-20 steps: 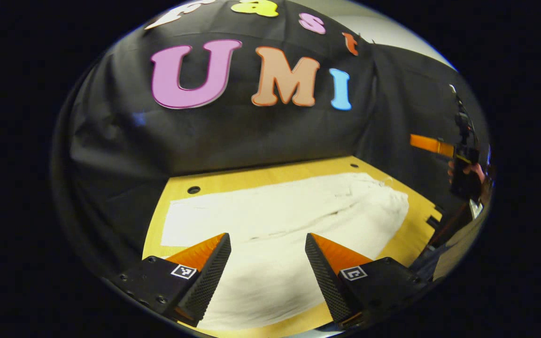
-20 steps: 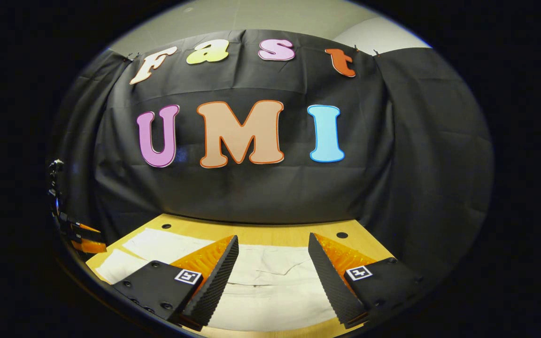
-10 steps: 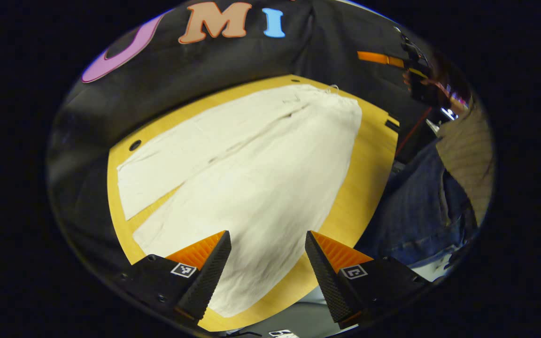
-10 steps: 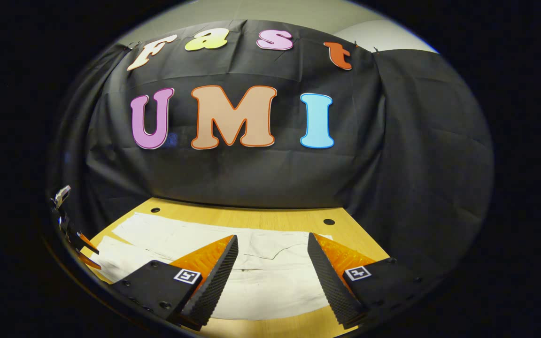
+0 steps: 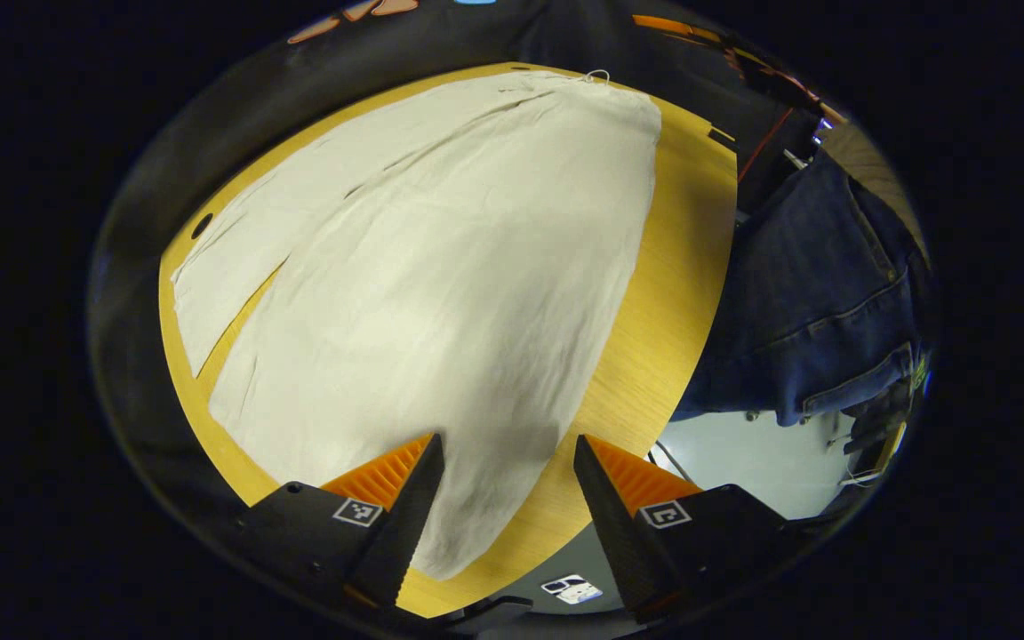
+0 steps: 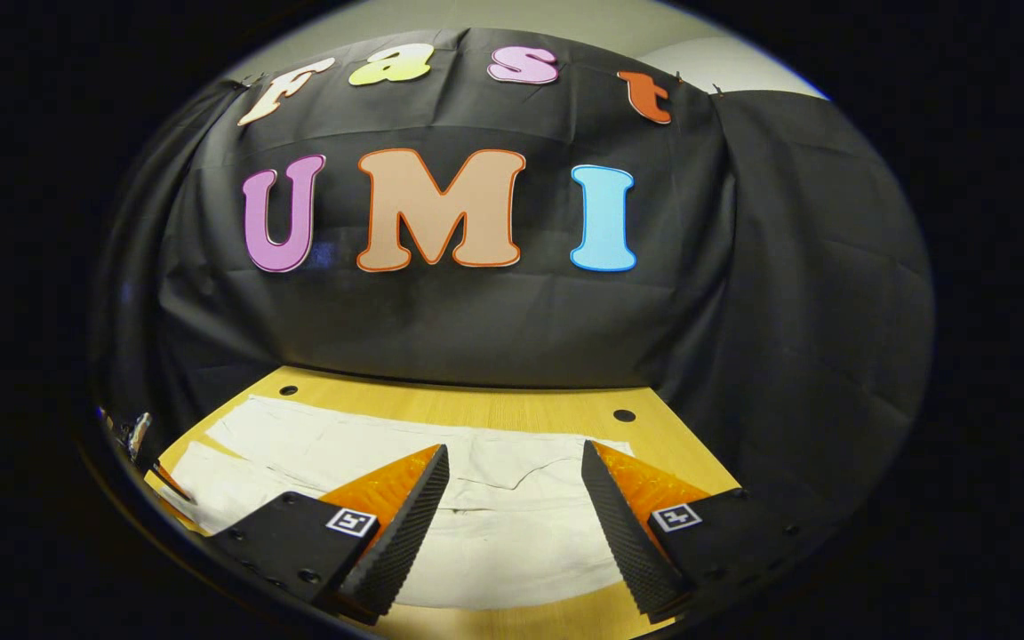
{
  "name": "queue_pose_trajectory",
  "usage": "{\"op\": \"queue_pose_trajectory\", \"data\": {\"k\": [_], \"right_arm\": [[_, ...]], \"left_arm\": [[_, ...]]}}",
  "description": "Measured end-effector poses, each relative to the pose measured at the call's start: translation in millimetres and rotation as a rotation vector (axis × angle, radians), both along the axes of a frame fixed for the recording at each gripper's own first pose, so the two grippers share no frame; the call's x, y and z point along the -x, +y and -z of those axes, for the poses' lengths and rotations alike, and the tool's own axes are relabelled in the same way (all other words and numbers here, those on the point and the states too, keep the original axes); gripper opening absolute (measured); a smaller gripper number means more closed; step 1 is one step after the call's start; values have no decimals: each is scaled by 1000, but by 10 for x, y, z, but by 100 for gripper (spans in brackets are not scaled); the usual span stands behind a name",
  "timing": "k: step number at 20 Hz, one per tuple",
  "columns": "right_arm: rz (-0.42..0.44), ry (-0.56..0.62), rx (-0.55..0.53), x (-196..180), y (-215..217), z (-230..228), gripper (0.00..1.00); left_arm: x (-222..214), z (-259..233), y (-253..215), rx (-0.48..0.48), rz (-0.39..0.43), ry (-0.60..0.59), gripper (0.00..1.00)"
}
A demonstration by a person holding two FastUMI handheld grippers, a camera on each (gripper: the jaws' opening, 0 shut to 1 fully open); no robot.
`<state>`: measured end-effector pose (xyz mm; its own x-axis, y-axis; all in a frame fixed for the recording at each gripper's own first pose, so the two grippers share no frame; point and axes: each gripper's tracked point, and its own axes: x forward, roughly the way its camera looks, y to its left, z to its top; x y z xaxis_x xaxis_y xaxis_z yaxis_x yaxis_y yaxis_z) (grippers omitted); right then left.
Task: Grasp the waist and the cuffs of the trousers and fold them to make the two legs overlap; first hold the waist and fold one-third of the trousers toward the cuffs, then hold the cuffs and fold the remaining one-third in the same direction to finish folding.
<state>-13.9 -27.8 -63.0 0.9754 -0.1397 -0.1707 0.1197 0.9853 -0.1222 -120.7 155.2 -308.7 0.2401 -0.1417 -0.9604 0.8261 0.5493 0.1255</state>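
While the trousers (image 5: 423, 293) lie spread flat on the counter (image 5: 672, 293), the left tool (image 5: 508, 493) hangs over the near cuff end with its jaws wide apart and nothing between them. From the left gripper view the two legs run away from the cuffs toward the waist at the far end; a narrow wedge of bare wood parts them near the cuffs. The near leg's cuff edge sits just below the tool's fingertips (image 5: 419, 471), not touching them as far as can be told. A person in dark jeans (image 5: 814, 293) stands at the counter's edge. Seen from the right gripper view, the right tool (image 6: 515, 507) is also wide open and empty, poised above the waist end of the trousers (image 6: 512, 542), which lie flat on the counter (image 6: 476, 409) before the black cloth wall (image 6: 476, 329).
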Motion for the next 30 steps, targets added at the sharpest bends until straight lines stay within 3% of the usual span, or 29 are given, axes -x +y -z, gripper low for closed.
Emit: {"op": "queue_pose_trajectory", "data": {"k": [3, 5, 6, 8, 11, 13, 15, 16, 18, 23, 30], "right_arm": [[1, 5, 3, -117, -29, -15, 98], [4, -4, -1, -155, -60, -44, 98], [6, -4, -3, -170, -79, -53, 98], [14, -5, 1, -182, -138, -56, 97], [26, 4, 13, -203, -246, -24, 98], [19, 19, 14, -212, -296, 12, 98], [-2, 38, 15, -234, -330, 63, 98], [-19, 49, 23, -240, -337, 78, 97], [-59, 86, 53, -239, -383, 162, 98], [-174, 185, 152, -137, -476, 378, 98], [-388, 462, 335, 133, -742, 1123, 98]], "left_arm": [[-13, 33, 71, -59, 27, 1, 84], [9, 67, 107, -90, 45, 8, 78], [-2, 73, 129, -110, 59, 6, 70], [-39, 94, 127, -123, 78, 12, 67], [-57, 95, 138, -141, 56, 26, 68], [-109, 97, 138, -157, 20, 30, 60], [-189, 69, 133, -157, -22, 14, 42], [-230, 83, 164, -167, -34, 12, 21], [-232, 94, 157, -179, -33, 25, 8], [-252, 98, 140, -222, 29, 34, 2], [-259, 115, 139, -255, 11, 22, 0]]}}
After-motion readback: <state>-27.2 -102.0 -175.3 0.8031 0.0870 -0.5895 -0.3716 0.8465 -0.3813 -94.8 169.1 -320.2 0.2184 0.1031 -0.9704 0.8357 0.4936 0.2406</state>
